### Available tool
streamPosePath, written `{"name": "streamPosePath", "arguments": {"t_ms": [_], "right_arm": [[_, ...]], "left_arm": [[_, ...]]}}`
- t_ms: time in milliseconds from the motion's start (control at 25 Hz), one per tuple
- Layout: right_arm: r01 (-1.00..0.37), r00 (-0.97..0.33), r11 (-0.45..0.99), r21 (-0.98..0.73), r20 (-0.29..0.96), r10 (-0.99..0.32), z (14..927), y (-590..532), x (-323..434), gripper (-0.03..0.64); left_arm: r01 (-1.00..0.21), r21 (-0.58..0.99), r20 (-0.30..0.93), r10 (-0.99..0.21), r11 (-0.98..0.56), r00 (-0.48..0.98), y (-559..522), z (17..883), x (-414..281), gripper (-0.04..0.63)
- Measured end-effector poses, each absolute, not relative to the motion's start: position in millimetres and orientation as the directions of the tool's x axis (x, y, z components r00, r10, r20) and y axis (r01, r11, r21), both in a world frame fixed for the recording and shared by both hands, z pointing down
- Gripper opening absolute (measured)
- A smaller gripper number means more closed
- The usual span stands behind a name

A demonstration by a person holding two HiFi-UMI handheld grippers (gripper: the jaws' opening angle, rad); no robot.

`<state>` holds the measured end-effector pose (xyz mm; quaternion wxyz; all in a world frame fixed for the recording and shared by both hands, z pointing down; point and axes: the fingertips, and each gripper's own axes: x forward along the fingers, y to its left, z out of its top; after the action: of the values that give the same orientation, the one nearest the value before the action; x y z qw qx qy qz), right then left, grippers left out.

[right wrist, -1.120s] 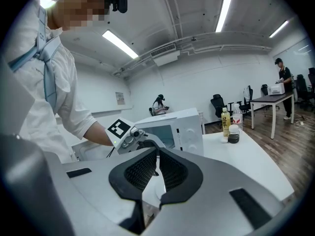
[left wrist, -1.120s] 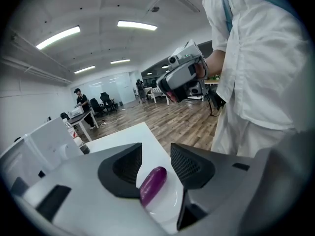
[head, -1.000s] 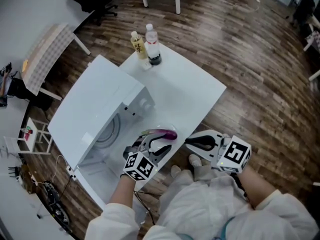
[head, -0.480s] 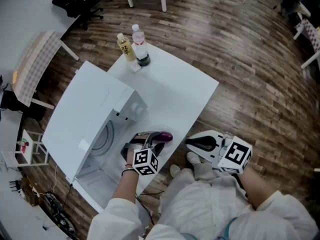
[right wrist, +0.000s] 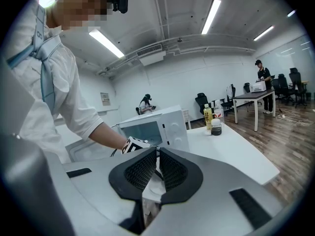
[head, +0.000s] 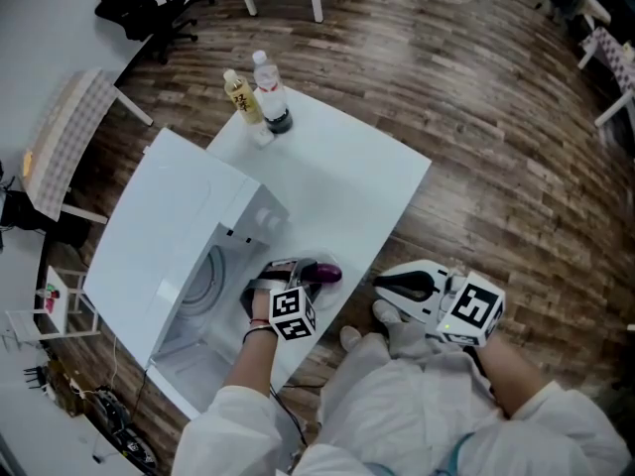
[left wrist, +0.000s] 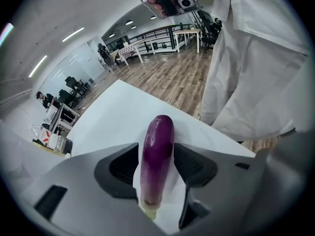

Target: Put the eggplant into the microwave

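Beneath my left tool (head: 288, 278), head view, the eggplant (head: 323, 271) lies on the table (head: 347, 186), the open microwave (head: 169, 236) just beside. Left gripper view: the jaws have just widened and straddle it ungripped, so I judge pickup comes next. Right gripper view: my right tool (right wrist: 157, 168) is closed, empty.

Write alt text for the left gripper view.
A purple eggplant lies lengthwise on the white table between the open jaws of the left gripper, which have just been opening and are not pressing on it. Beyond are a wood floor and the person's white coat.
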<state>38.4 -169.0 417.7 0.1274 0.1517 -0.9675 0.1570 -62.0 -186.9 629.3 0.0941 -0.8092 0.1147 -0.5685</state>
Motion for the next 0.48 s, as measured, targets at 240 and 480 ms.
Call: {"name": "streamPosePath", "arguments": {"t_ms": [240, 480], "right_arm": [[-0.341, -0.922, 0.901, -0.267, 0.284, -0.264, 416, -169, 41, 0.040], [-0.349, -0.917, 0.896, -0.276, 0.297, -0.266, 423, -171, 47, 0.040]], "left_arm": [[-0.092, -0.268, 0.916, -0.283, -0.959, 0.285, -188, 643, -62, 0.215], [-0.137, -0.278, 0.920, -0.305, -0.951, 0.246, -191, 643, -65, 0.206]]}}
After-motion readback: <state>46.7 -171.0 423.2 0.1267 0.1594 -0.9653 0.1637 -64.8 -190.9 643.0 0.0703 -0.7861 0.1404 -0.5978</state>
